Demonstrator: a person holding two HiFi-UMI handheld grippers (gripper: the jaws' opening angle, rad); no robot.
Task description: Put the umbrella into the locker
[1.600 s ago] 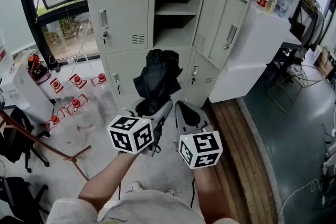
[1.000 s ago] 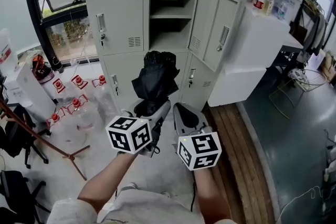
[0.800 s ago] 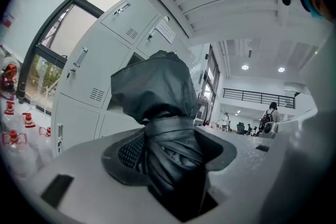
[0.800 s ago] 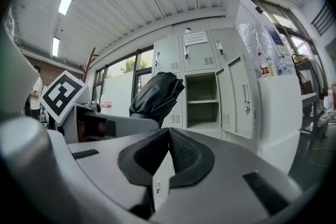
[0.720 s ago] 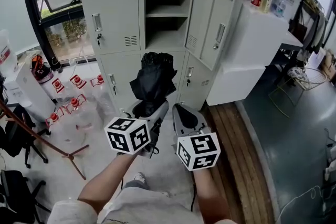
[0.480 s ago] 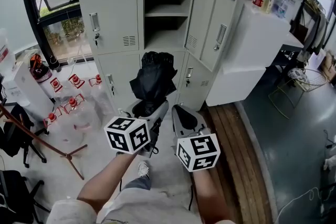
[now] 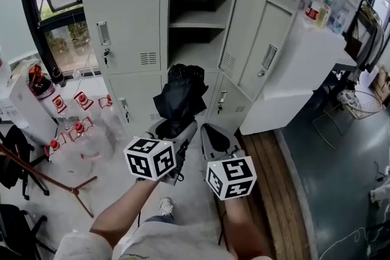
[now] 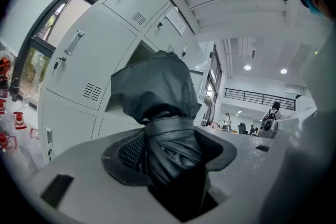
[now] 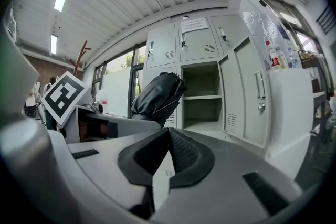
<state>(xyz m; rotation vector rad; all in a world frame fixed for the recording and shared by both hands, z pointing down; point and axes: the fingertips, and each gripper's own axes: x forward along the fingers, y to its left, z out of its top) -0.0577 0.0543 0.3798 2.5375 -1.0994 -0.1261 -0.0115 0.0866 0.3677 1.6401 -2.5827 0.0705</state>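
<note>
A folded black umbrella (image 7: 180,95) stands upright in my left gripper (image 7: 175,128), whose jaws are shut on its wrapped lower part (image 8: 170,144). It rises in front of the grey locker bank. One locker (image 7: 198,24) stands open straight ahead, with a shelf inside and its door (image 7: 259,52) swung out to the right. The same open locker (image 9: 202,99) shows in the right gripper view, with the umbrella (image 9: 157,94) to its left. My right gripper (image 7: 213,136) is beside the left one, shut, with nothing between its pads.
Red-capped clear water jugs (image 7: 76,131) lie on the floor at the left, near a wooden stand's legs (image 7: 55,176). A white counter (image 7: 304,64) with bottles (image 7: 317,3) stands right of the lockers. A wooden strip (image 7: 268,173) runs along the floor at the right.
The lockers have come closer and a little higher in the head view; both grippers and the umbrella keep their places relative to each other. A foot has stepped forward below.
</note>
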